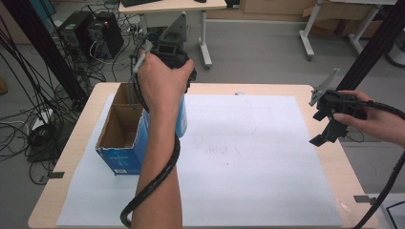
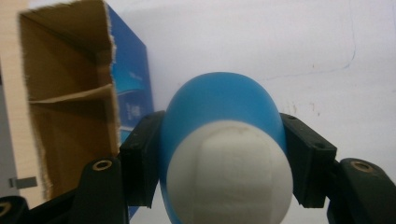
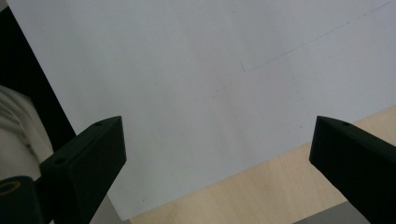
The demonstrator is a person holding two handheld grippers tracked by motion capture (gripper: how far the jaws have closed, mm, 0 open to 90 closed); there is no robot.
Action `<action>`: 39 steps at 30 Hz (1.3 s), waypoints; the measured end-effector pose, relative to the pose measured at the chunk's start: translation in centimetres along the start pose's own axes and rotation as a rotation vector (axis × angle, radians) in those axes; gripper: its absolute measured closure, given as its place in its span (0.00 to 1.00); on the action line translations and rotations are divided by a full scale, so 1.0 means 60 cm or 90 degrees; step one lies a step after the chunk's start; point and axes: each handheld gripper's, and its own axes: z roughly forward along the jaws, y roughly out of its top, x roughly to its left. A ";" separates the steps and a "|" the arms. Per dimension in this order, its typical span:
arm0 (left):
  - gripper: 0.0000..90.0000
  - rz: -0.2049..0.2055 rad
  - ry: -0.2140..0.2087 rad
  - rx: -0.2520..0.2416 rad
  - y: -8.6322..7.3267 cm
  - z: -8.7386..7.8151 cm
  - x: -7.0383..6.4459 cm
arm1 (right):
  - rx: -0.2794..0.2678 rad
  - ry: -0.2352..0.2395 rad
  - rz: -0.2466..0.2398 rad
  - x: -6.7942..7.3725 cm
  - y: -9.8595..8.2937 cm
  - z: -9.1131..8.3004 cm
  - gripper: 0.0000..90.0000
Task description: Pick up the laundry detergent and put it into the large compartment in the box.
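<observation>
Your left gripper is clamped on the blue bottle, held just beside the box. A curved wall may slip. Right gripper jaws stand apart, idle.

Open white sheet lies right of the cardboard box.

No word, brand or number could be read. The blue carton at the left of the table carried a short line of light print on its near face, too small and blurred to make out. Faint pencil marks crossed the middle of the white paper sheet, equally illegible.
</observation>
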 end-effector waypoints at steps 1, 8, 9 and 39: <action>0.42 -0.006 -0.001 -0.007 -0.002 -0.016 0.008 | -0.002 0.000 -0.003 0.004 0.001 0.000 0.04; 0.42 -0.022 0.008 -0.026 -0.005 -0.064 0.033 | 0.000 -0.001 -0.005 0.013 0.008 0.001 0.04; 0.42 -0.028 0.015 -0.029 -0.004 -0.079 0.039 | 0.000 -0.001 -0.009 0.013 0.011 0.001 0.04; 0.42 -0.134 0.056 -0.064 -0.069 -0.101 0.173 | 0.013 -0.013 -0.026 0.037 0.035 -0.003 0.05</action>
